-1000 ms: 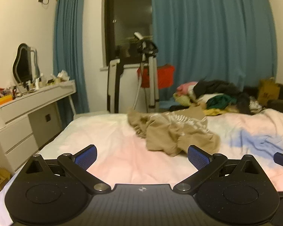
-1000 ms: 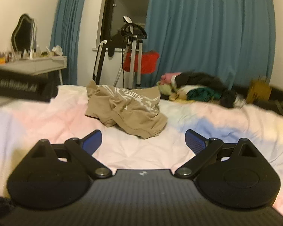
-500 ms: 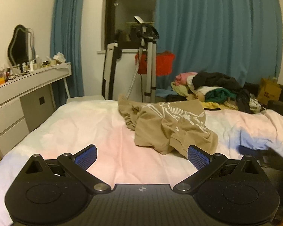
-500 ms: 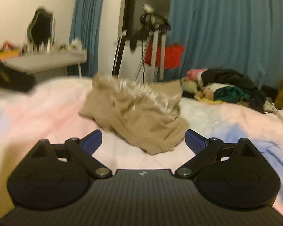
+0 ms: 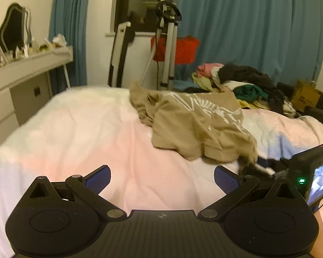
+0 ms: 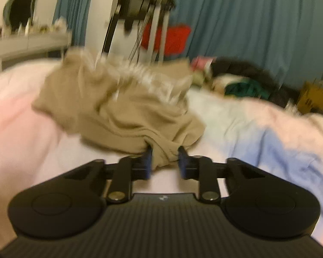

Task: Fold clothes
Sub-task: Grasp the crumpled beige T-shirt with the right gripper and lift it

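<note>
— Where was the shirt?

— The tan shirt (image 5: 196,126) lay crumpled on the pink bed (image 5: 79,133), white print up, roughly mid-mattress, with a pile of other clothes (image 5: 236,81) behind it near the blue curtain (image 5: 247,28).

— And the right gripper (image 6: 164,161)?

— Its fingers (image 6: 147,161) were drawn in narrow around the shirt's near hem, a fold of tan cloth sitting between them. That view was blurred, so whether they pinched it tight I couldn't tell.

— The left gripper (image 5: 161,176)?

— Fingers (image 5: 97,177) spread wide above bare bedding, well short of the shirt, holding nothing.
</note>
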